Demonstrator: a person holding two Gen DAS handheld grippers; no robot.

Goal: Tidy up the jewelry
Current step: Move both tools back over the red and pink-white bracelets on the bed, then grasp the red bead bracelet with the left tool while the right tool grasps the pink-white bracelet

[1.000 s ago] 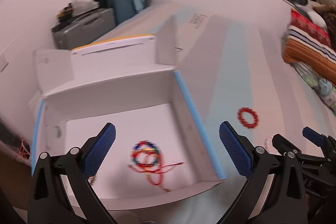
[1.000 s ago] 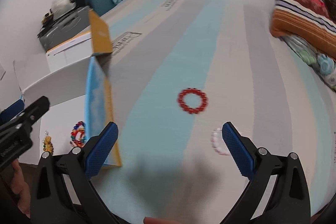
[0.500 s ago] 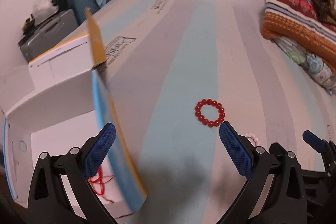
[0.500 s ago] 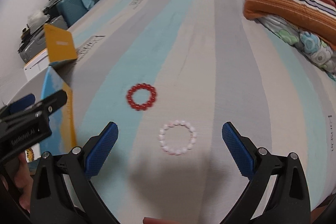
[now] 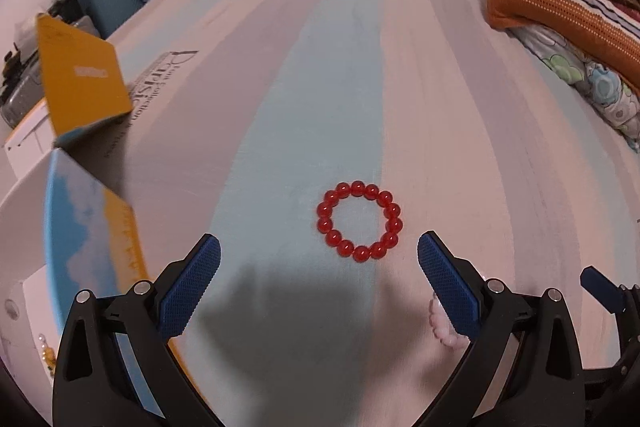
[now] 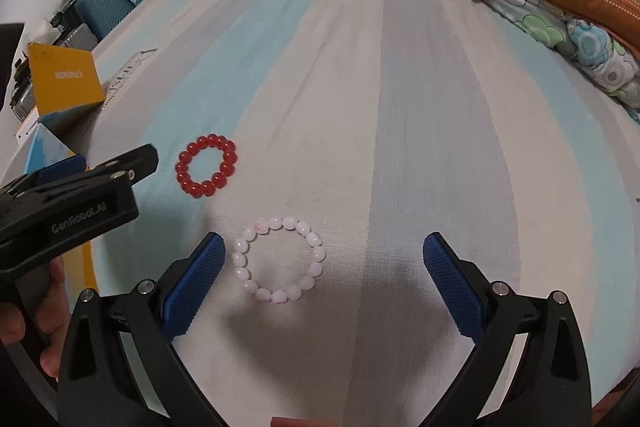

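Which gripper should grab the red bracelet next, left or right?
Left, probably. The left gripper is open and the red bead bracelet lies on the striped bedsheet just ahead of its jaws. The right gripper is open over the pale pink bead bracelet instead.

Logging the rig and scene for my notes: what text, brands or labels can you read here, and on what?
"GenRobot.AI": side of the left claw.
White word on the orange box flap: upside down, unreadable.
Large print on the striped bedsheet: blurred, unreadable.
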